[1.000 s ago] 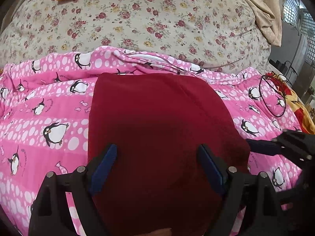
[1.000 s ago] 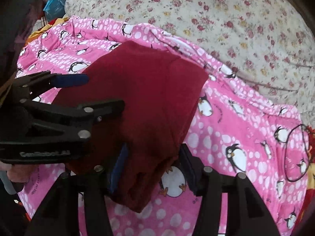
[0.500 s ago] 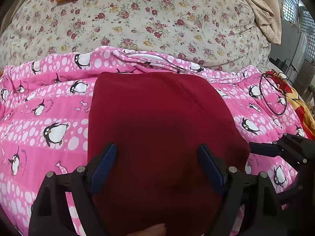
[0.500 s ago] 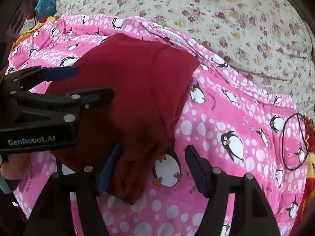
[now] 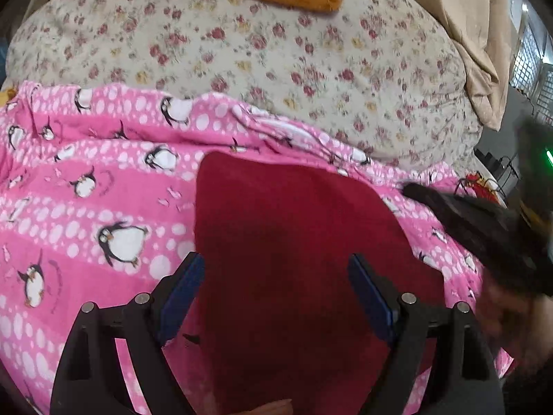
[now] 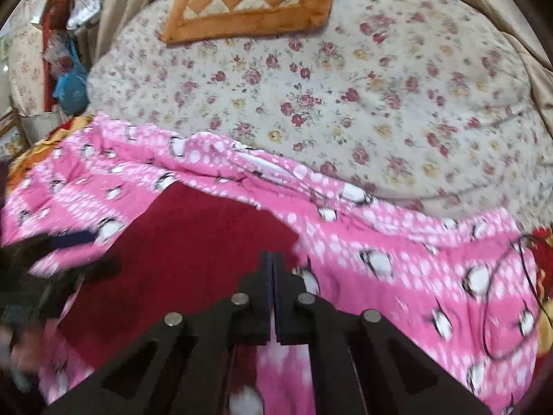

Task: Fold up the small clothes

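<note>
No legible writing. Left gripper (image 5: pixel 276 290) jaws wide, empty, dark red garment (image 5: pixel 297 242) flat between and ahead on pink penguin blanket (image 5: pixel 86 214). Right gripper (image 6: pixel 273 269) fully closed, holding nothing, garment just left. Floral bedcover (image 6: pixel 345 103), orange checked cushion (image 6: pixel 249 0) beyond.

The dark red garment (image 5: pixel 293 259) lies flat on the pink penguin blanket (image 5: pixel 86 207), filling the lower centre of my left view, its top edge straight and its corners rounded. In my right view it sits lower left (image 6: pixel 179 259), smooth, folded to 1 compact panel.
</note>
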